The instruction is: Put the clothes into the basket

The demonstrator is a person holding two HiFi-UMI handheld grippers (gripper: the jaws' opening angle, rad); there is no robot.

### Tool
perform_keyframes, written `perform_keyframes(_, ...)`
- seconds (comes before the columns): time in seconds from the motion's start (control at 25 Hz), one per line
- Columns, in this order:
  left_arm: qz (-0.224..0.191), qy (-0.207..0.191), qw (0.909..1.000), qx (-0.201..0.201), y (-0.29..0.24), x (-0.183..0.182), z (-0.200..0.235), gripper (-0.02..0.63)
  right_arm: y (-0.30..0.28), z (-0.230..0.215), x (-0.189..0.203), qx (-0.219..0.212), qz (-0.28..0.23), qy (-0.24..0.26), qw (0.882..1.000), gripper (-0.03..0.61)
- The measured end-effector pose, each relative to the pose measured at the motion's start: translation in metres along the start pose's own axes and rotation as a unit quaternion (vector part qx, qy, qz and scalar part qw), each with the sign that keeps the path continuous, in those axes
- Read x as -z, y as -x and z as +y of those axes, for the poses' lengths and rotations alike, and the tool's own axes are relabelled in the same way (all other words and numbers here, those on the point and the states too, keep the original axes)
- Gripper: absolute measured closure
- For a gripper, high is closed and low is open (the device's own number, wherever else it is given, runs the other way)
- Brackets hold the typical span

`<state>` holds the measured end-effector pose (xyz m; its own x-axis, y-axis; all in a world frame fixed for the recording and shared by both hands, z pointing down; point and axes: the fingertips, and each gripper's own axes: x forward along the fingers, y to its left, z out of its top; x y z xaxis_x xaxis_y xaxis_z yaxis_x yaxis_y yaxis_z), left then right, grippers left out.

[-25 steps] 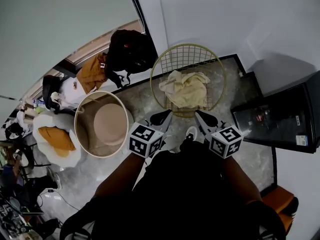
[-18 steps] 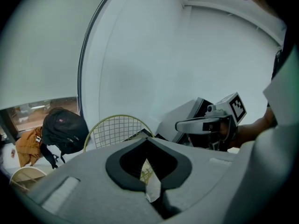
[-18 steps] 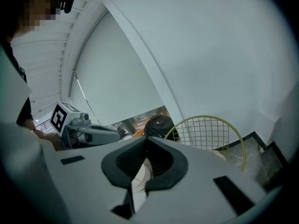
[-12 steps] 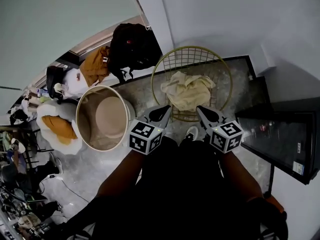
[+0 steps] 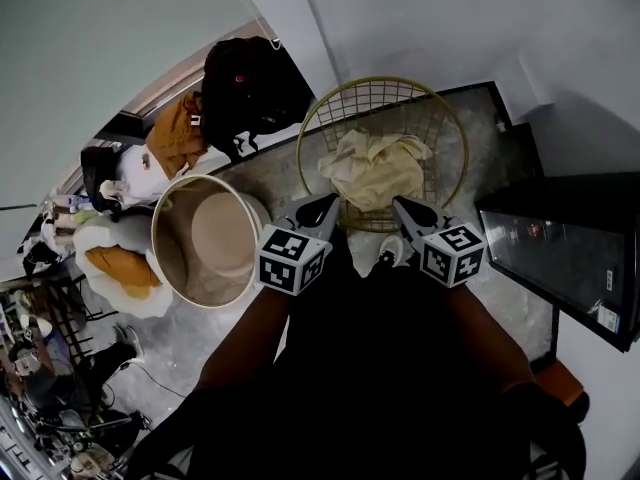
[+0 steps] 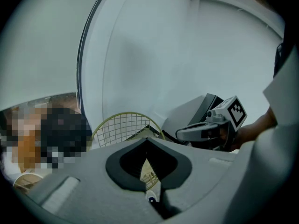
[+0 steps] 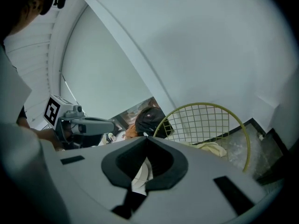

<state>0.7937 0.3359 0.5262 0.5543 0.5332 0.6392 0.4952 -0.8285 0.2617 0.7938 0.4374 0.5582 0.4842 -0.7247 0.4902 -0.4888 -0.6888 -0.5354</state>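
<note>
Cream clothes lie bunched inside the gold wire basket, toward its near side; the basket stands upright on the speckled grey floor by the white wall. I have both grippers held out side by side with their tips at the basket's near rim, apart from the cloth. The left gripper comes in from the left and the right gripper from the right, tips leaning slightly toward each other; forearms run straight back to the dark torso, elbows spread. In the left gripper view the jaw tips meet, with only the keyhole gap behind them and nothing in it; the right gripper view shows the same, closed on nothing. Writing: marker cubes carry black-and-white square patterns, no letters; the white label on the black cabinet at the right is too small to read; a small red mark on the black backpack is unreadable. A round tan tub sits left of the basket, just beside it; an orange garment lies beside the backpack, behind the tub. Against half a second ago, the grippers keep the same pose at the rim, jaws unchanged; the clothes lie the same in the basket; the head view has swung a little, so the backpack and tub sit further left and the cabinet lower right.
</note>
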Motion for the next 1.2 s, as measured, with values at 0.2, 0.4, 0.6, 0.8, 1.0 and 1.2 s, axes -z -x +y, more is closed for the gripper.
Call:
perform_keyframes(0.2, 0.032, -0.028, 0.9988, 0.025, -0.024, 0.004, 0.031, 0.62, -0.03, -0.024, 0.01, 0.048, 0.009, -0.035, 0.998, 0.563)
perform_keyframes(0.4, 0.076, -0.043, 0.9945, 0.058, -0.061, 0.024, 0.058, 0.62, -0.073, -0.067, 0.035, 0.108, 0.017, -0.076, 0.991, 0.563)
perform_keyframes(0.6, 0.105, -0.04, 0.9896, 0.09, -0.107, 0.044, 0.08, 0.62, -0.132, -0.113, 0.06, 0.157, 0.046, -0.056, 0.985, 0.563)
perform_keyframes(0.8, 0.13, -0.042, 0.9866, 0.09, -0.14, 0.068, 0.101, 0.62, -0.179, -0.153, 0.087, 0.175, 0.064, -0.074, 0.98, 0.563)
perform_keyframes(1.0, 0.147, -0.038, 0.984, 0.093, -0.149, 0.082, 0.117, 0.62, -0.218, -0.191, 0.111, 0.186, 0.084, -0.108, 0.973, 0.553)
perform_keyframes(1.2, 0.165, -0.015, 0.9833, 0.074, -0.161, 0.106, 0.138, 0.62, -0.252, -0.22, 0.142, 0.205, 0.106, -0.146, 0.962, 0.471)
